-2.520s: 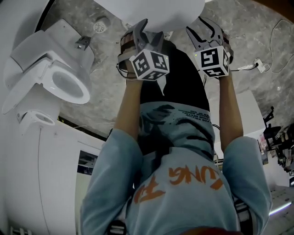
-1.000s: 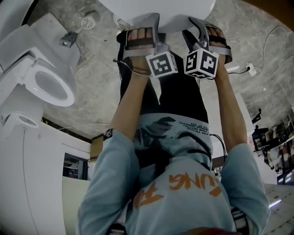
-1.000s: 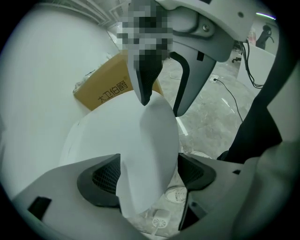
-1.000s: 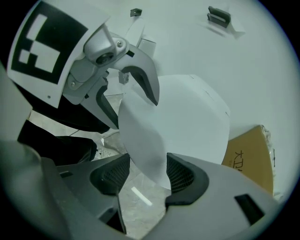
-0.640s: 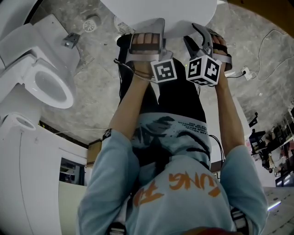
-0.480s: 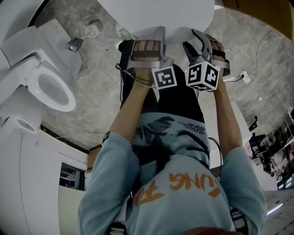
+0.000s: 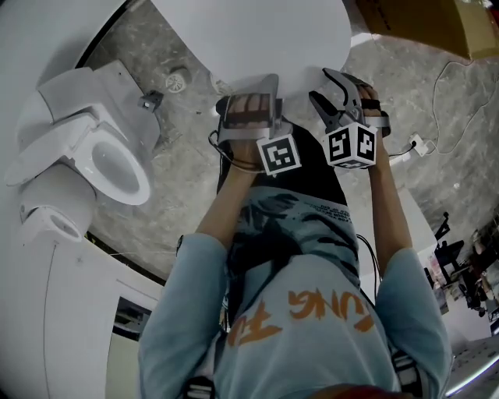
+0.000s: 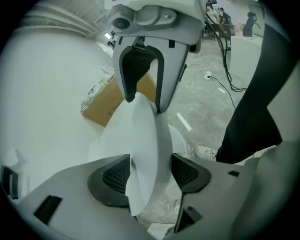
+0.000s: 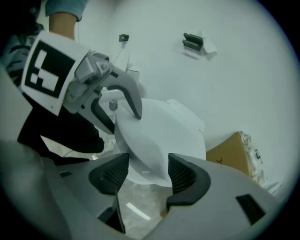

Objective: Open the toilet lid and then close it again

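The white toilet lid [image 7: 257,39] fills the top of the head view, raised off the floor-level bowl hidden beneath it. My left gripper [image 7: 249,79] holds its near rim, and my right gripper [image 7: 337,82] holds the rim just to its right. In the left gripper view the lid's edge [image 8: 145,140] stands between the pads [image 8: 112,180] of my left gripper [image 8: 150,176], whose jaws have just been closing onto it. In the right gripper view the thick rim [image 9: 154,140] fills the gap of my right gripper [image 9: 147,176]. The person's own legs hide what lies below the lid.
A second white toilet [image 7: 109,156] with its seat open stands at the left, next to a floor drain [image 7: 178,79]. A cardboard box [image 7: 421,23] sits at the top right. A cable and plug [image 7: 417,144] lie on the grey stone floor at the right.
Both grippers have risen together with the lid's rim between their jaws, and the lid now looms larger in the head view. The left jaws have narrowed onto the rim.
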Demonstrator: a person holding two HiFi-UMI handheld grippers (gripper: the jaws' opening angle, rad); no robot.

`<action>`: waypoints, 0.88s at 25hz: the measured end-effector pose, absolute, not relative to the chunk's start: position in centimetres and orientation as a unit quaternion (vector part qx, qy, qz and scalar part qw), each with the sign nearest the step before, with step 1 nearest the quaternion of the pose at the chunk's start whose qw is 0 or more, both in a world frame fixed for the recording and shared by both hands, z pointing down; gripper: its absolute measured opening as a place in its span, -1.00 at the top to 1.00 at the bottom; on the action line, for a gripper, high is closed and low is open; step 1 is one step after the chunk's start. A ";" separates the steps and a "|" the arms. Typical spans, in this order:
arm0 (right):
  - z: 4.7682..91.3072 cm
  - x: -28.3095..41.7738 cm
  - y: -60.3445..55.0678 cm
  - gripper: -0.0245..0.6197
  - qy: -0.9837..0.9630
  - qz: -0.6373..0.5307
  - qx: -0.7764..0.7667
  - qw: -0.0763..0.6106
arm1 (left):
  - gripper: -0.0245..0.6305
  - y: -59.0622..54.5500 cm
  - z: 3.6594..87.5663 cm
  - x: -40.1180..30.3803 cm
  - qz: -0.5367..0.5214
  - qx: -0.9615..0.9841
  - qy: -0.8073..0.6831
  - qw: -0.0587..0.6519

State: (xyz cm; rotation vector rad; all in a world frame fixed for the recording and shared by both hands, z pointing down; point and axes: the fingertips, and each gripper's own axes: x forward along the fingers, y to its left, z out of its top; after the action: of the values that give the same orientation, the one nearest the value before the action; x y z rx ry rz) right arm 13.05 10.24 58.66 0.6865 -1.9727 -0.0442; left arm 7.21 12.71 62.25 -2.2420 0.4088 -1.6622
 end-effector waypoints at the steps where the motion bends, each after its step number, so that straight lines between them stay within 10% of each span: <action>1: 58.1 13.3 10.1 0.06 -0.812 -0.038 0.280 0.511 | 0.03 12.4 61.2 7.1 -0.581 -0.784 0.147 0.162; 11: 49.5 12.8 6.7 -0.16 -0.800 -0.147 0.282 0.509 | 0.00 8.3 51.3 5.6 -0.569 -0.767 0.207 0.212; 22: 41.3 10.9 3.3 0.11 -0.794 -0.223 0.305 0.476 | 0.00 4.0 42.7 3.8 -0.547 -0.768 0.257 0.213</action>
State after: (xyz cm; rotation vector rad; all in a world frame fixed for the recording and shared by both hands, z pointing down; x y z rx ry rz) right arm 10.90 3.31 41.30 0.7465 -1.9399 -0.5443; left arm 3.78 4.04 42.75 -2.1310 0.7139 -1.5182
